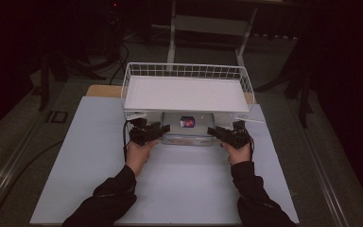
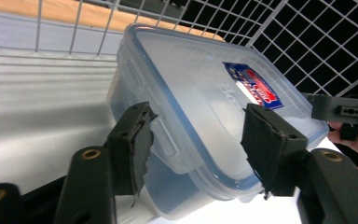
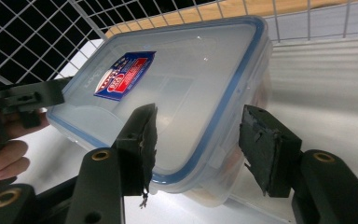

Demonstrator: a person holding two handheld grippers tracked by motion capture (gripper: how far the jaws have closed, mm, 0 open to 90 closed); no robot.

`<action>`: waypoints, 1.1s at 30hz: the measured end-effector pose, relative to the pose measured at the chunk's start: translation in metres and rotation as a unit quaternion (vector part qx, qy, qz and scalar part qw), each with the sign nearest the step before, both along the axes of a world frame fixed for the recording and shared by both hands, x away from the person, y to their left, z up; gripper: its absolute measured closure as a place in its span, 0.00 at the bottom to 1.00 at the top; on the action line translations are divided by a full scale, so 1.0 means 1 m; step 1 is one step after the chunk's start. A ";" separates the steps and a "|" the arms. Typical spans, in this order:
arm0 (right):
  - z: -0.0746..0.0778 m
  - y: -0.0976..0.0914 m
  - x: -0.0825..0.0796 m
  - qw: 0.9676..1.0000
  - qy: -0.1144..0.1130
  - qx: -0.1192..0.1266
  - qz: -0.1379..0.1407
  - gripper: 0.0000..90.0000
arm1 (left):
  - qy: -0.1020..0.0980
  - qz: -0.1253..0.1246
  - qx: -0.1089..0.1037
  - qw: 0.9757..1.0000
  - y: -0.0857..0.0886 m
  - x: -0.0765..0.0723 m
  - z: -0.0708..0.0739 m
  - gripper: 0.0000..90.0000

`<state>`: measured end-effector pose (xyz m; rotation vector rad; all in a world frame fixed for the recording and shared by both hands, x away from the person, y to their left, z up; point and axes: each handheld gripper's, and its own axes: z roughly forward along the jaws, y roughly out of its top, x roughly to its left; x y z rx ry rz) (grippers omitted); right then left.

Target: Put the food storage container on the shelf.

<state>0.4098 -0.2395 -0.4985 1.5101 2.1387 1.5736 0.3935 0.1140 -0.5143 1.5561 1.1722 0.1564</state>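
A white wire basket (image 1: 187, 71) is seen standing on the pale worktop (image 1: 170, 189), a flat white panel (image 1: 186, 93) lying across it. A clear box (image 1: 187, 127) is seen under the basket's near edge, between the two grippers; how it rests against the basket cannot be told from the high view. A wooden board (image 1: 103, 91) shows at the far left corner of the worktop, behind the basket. The surroundings are dark; a pale frame (image 1: 208, 23) stands on the floor beyond.

The box (image 2: 200, 116) is made of clear plastic, with a blue seal line around its lid and a red and blue label (image 2: 251, 88) on top. In both gripper views wire mesh (image 3: 37, 42) is seen behind it.

The left gripper (image 2: 196, 144) is held at the box's left end with its fingers (image 2: 133, 140) apart, one on either side of a corner; contact with the plastic cannot be confirmed. The right gripper (image 3: 196, 140) is held likewise at the right end, its fingers (image 3: 142, 140) spread astride the lid's rim. In the high view each gripper, left (image 1: 163, 128) and right (image 1: 212, 131), is seen just beside an end of the box.
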 end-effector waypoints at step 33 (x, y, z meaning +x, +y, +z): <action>0.004 0.066 -0.066 0.989 -0.067 -0.109 0.075 1.00 | -0.081 -0.119 0.042 0.989 0.018 -0.100 0.007 0.01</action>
